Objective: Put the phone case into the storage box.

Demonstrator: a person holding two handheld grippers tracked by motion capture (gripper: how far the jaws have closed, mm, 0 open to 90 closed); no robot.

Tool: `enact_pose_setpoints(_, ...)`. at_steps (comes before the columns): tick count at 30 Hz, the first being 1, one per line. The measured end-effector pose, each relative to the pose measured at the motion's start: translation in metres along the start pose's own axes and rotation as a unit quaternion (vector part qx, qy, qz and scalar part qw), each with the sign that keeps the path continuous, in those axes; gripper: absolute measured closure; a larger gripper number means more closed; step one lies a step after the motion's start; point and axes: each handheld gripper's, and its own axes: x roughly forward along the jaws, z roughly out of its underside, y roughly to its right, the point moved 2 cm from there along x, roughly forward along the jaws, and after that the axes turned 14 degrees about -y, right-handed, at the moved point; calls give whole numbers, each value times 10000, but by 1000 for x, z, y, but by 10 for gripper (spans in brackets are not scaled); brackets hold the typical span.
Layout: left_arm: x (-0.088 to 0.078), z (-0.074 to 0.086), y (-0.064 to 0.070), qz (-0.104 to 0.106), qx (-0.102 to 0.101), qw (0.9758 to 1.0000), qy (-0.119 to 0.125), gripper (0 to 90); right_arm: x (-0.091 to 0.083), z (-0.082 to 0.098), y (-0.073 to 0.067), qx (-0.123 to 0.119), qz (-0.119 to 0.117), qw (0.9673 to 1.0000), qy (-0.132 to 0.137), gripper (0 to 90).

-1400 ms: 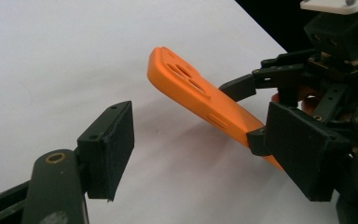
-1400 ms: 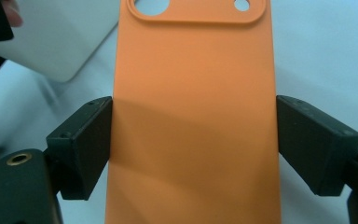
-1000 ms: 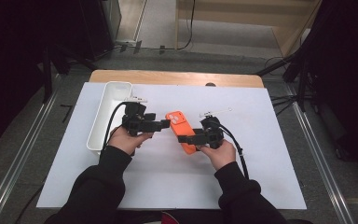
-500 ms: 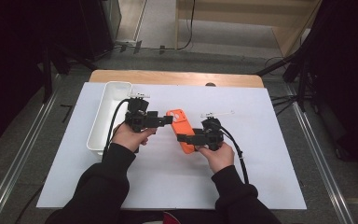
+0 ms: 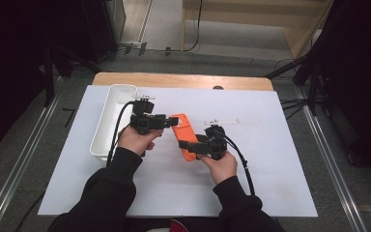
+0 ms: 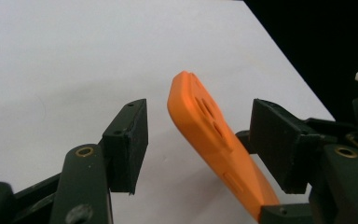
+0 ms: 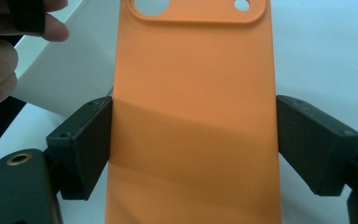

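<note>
An orange phone case (image 5: 183, 133) is held above the white table cover, between the two hands. My right gripper (image 5: 186, 146) is shut on its lower half, and in the right gripper view both pads press the long edges of the case (image 7: 191, 93). My left gripper (image 5: 171, 122) reaches in from the left around the case's camera end. In the left gripper view the case (image 6: 209, 130) stands tilted between the jaws, which have just been closing. The left pad (image 6: 130, 140) is still apart from it.
A long white tray (image 5: 107, 116) lies left of the left hand, with its wall (image 7: 60, 79) near the person's fingers (image 7: 9, 60). A small white strip (image 5: 222, 121) lies behind the right gripper. The white cover (image 5: 270, 159) spreads over a wooden table (image 5: 183, 79).
The left gripper's jaws have narrowed around the case's upper end. Both hands and the case stay nearly where they were.
</note>
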Motion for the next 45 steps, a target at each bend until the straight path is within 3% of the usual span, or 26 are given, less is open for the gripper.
enact_pose_setpoints(8,-5,-3,-3,-113,-241,9996,3,478,5,3,-4,52,-56,9999,154,145)
enact_pose_setpoints(14,-3,-4,-4,43,-431,9991,-14,494,9,6,-8,92,-129,9995,259,146)
enact_pose_setpoints(20,-4,-3,1,-103,-337,9991,231,544,13,5,-12,139,-195,9990,390,145)
enact_pose_setpoints(45,2,0,-4,177,-690,9967,390,614,21,7,-15,323,-215,9967,710,145)
